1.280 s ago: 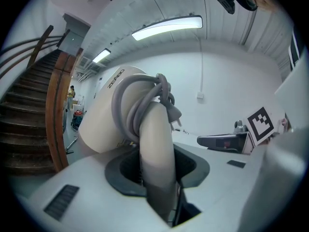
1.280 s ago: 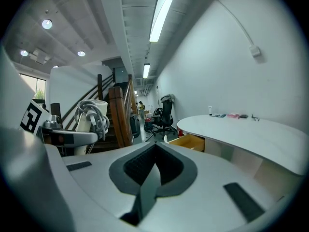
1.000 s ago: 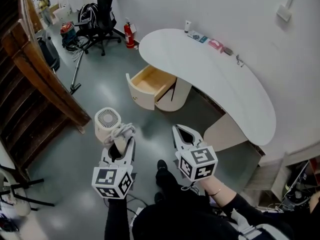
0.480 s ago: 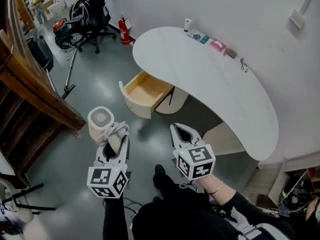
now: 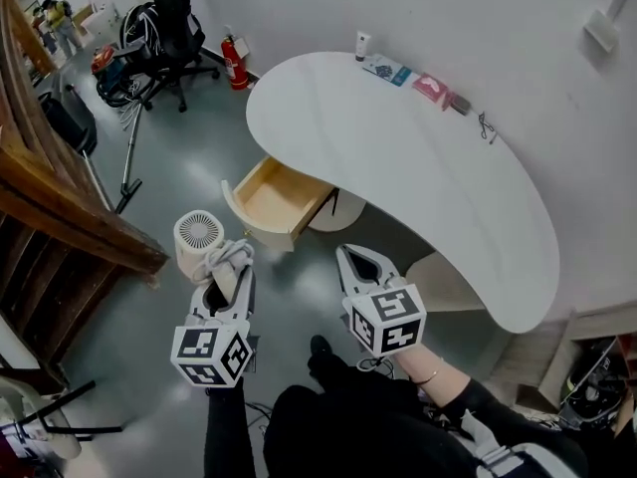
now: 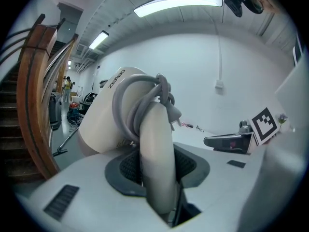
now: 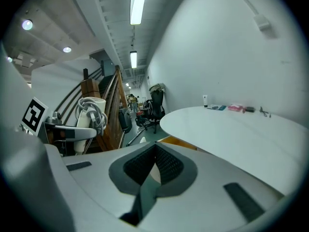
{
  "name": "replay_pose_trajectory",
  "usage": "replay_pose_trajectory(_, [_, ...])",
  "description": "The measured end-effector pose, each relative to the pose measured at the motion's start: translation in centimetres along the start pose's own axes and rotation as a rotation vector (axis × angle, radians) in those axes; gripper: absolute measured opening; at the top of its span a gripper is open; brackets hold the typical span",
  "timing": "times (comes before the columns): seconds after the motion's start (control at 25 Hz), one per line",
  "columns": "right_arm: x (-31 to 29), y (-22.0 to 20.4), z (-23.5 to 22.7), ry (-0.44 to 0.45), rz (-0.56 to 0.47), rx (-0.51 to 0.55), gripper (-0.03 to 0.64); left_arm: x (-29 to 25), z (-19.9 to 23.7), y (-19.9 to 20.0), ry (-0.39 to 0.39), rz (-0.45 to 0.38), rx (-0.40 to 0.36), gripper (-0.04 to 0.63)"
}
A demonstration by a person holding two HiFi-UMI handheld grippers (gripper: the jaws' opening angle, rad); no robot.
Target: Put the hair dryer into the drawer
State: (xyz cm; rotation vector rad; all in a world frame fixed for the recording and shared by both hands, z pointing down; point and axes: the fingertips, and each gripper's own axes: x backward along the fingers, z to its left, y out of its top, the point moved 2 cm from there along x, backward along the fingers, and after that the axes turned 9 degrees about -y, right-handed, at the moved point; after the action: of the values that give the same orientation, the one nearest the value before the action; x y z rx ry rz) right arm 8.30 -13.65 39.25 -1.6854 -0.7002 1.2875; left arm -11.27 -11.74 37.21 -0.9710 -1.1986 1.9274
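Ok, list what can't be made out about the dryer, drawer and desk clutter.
- Head view: the back of the drawer, hidden under the desk top.
- Left gripper view: the handle end of the hair dryer, buried between the jaws of the left gripper.
- Head view: the small items by the wall, too small to identify.

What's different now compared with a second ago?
The left tongs and the right tongs have been carried nearer to the open drawer. Nothing was picked up or let go. The left tongs still clamp the hair dryer, the right tongs stay empty, and the drawer stays open.
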Motion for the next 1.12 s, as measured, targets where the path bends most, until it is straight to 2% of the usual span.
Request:
replay_pose_trajectory(0.32, [-1.6, 0.7, -2.1, -0.024, -0.002, -0.032, 0.002, -4.2, 0.5, 0.1, -0.034, 0.073, -0.023, 0.137])
replay_pose_trajectory(0.64, [-2.8, 1.3, -4.2, -0.085, -0.007, -0.068, 0.002, -7.8, 1.8, 0.5, -0.078, 0.119, -0.038, 0.137])
replay_pose_trajectory(0.88, [-4.0, 2.2, -4.0, -0.141, -0.018, -0.095, 0.002, -10.1, 3.9, 1.0, -0.166, 0.171, -0.046, 0.137])
replay_pose_trajectory(1.12, [-6.3, 2.0, -3.1, -0.233, 0.009, -0.14, 0.002, -13.3, 6.8, 0.6, -0.288, 0.269, -0.077, 0.137])
